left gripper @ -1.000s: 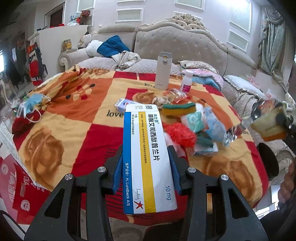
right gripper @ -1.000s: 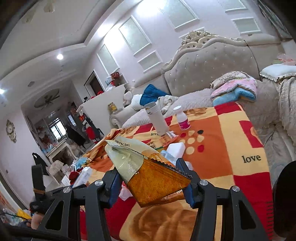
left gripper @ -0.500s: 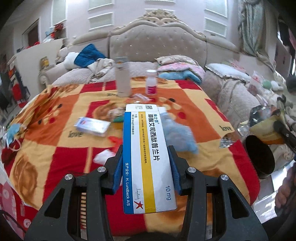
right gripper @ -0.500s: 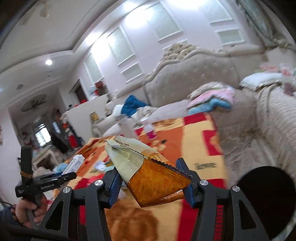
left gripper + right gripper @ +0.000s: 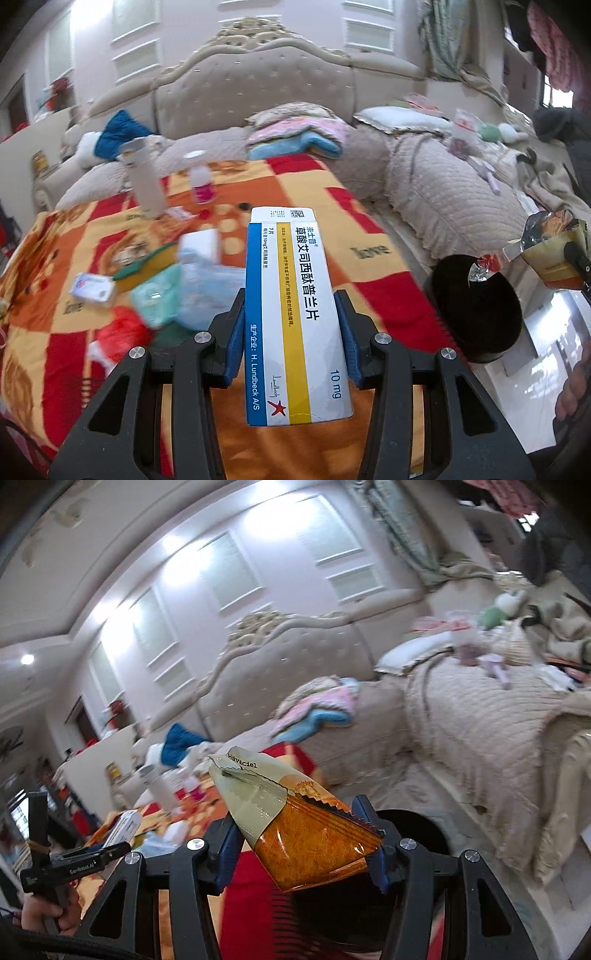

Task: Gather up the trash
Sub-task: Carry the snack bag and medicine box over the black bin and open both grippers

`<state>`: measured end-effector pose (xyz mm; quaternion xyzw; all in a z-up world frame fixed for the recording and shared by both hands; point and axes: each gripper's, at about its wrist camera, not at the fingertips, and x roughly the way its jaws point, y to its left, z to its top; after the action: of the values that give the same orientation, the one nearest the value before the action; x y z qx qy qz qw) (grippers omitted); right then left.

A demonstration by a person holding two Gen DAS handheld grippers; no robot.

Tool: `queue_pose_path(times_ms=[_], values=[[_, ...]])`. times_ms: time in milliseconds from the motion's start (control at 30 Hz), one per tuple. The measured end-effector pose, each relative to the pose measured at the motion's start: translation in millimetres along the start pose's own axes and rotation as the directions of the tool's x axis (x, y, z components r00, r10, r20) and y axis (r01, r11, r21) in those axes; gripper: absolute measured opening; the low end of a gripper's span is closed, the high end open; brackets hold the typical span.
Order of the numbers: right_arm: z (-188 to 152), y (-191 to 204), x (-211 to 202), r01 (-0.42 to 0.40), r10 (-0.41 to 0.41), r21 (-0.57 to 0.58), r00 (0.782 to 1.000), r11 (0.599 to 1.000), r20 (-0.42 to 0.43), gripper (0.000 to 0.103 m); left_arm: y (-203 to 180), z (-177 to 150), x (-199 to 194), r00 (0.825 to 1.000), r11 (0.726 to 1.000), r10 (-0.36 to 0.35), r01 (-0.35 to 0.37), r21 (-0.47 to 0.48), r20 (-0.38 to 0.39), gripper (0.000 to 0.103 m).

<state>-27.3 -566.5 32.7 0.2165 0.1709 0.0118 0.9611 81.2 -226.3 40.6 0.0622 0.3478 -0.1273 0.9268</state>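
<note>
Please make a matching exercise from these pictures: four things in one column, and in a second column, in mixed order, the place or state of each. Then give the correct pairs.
Things
1. medicine box
2. snack bag
3. black bin
4. small bottle with pink label

Places or states
A. stands upright on the blanket, near the sofa
B. clamped in the right gripper
C. on the floor beside the blanket's edge
D. clamped in the left gripper

Pairs: 1-D, 2-B, 3-C, 4-A
</note>
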Motion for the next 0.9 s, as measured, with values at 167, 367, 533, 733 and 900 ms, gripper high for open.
queue_pose_path(times_ms=[167,367,533,733,900], values=[[0.0,-34.8,-4.5,0.092,-0.092,0.062,0.996,0.994,-0.016,0.055,-54.0,7.5,29.3,0.979,0.975,-0.203,0.205,0.086,-0.031,0.042],[2.3,-59.2,15.3,0.136,-0.129,0.127,0.99,0.983,-0.057,0.055,-127.6,25.4,69.7,0.888,0.865,-0.451,0.459,0.201,-0.09,0.042],[4.6,-56.1,39.4,0.167,-0.154,0.131,0.983,0.977,-0.104,0.056,-158.6,25.0,98.5,0.851,0.824,-0.501,0.525,0.213,-0.157,0.043],[1.0,-58.7,55.6,0.205,-0.187,0.142,0.973,0.968,-0.133,0.059,-162.4,22.6,118.9,0.823,0.818,-0.519,0.556,0.146,-0.231,0.049],[1.9,-62.8,55.2,0.204,-0.184,0.187,0.975,0.961,-0.122,0.06,-147.7,27.7,111.3,0.831,0.829,-0.522,0.547,0.114,-0.192,0.062]])
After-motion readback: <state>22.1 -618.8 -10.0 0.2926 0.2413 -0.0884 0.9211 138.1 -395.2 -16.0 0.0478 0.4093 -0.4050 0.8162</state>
